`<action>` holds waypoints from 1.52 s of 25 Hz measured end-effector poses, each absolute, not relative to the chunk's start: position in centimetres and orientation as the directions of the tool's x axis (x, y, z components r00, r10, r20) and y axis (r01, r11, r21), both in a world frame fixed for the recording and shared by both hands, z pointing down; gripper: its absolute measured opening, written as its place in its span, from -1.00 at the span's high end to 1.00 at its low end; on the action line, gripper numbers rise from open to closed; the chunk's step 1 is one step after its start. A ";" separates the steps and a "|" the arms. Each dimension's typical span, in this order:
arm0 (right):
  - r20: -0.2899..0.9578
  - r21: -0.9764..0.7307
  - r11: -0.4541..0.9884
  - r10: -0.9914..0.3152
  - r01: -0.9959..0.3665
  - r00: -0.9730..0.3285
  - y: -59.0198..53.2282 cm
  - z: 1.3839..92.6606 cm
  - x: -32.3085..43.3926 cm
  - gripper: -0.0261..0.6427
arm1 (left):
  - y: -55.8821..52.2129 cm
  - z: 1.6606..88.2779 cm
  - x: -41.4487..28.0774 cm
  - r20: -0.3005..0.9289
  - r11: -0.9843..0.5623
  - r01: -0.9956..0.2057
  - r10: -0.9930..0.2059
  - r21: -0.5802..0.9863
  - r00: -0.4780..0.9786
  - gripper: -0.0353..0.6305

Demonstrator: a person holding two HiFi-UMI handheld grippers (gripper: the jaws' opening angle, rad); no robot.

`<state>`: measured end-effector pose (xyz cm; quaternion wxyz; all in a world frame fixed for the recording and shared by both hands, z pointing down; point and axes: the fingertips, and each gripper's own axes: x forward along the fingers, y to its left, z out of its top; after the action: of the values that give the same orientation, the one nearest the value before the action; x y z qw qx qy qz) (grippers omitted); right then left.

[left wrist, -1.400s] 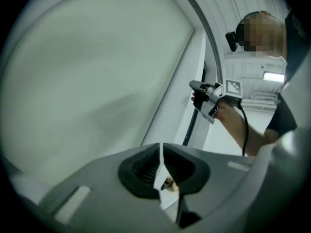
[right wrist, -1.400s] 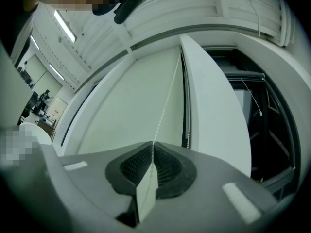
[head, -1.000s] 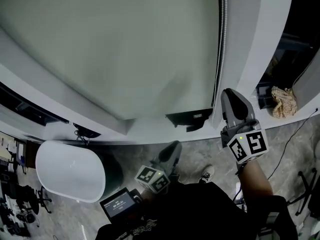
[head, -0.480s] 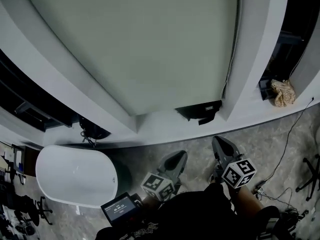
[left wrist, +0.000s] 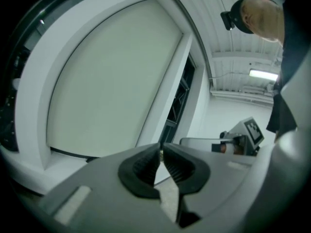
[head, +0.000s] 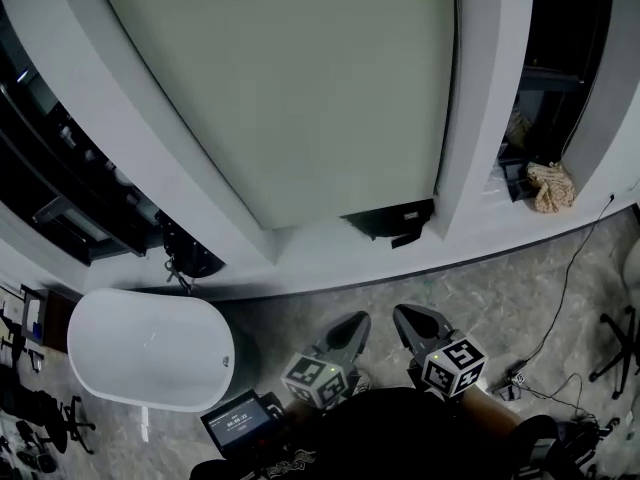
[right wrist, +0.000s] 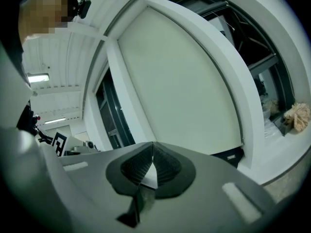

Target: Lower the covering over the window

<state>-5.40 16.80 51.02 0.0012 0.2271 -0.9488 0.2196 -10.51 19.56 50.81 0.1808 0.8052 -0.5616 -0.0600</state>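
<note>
Looking at a roller blind (head: pixel 300 88) drawn down almost to the sill. Holding left gripper (head: pixel 348 324) and right gripper (head: pixel 405 320) low, well apart from it, both closed on nothing. Best to check the bottom edge for level and take the cord (head: pixel 456 78) at right only if short.

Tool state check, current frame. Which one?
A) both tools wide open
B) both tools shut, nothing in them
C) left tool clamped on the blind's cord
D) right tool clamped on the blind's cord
B: the left tool and the right tool each show their jaws closed together with nothing between them, and both are held low near the person's body, apart from the blind.
</note>
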 end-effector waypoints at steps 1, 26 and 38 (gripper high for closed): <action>0.098 -0.394 0.817 -0.418 -0.421 -0.903 17.5 50.7 -4.9 0.90 | 20.0 50.6 -9.8 0.104 -0.295 -0.887 -0.930 0.356 0.351 0.83; 0.136 -0.363 0.878 -0.283 -0.314 -0.949 27.7 52.6 8.2 0.90 | 29.9 54.1 5.6 0.165 -0.230 -0.906 -0.939 0.355 0.303 0.85; 0.145 -0.356 0.872 -0.305 -0.337 -0.941 30.6 51.7 2.3 0.90 | 32.5 53.1 -1.4 0.136 -0.232 -0.898 -0.944 0.374 0.301 0.87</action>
<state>2.29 30.61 51.73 0.0419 0.1662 -0.9664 0.1914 -1.40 32.48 53.07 0.1944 0.7828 -0.5882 -0.0594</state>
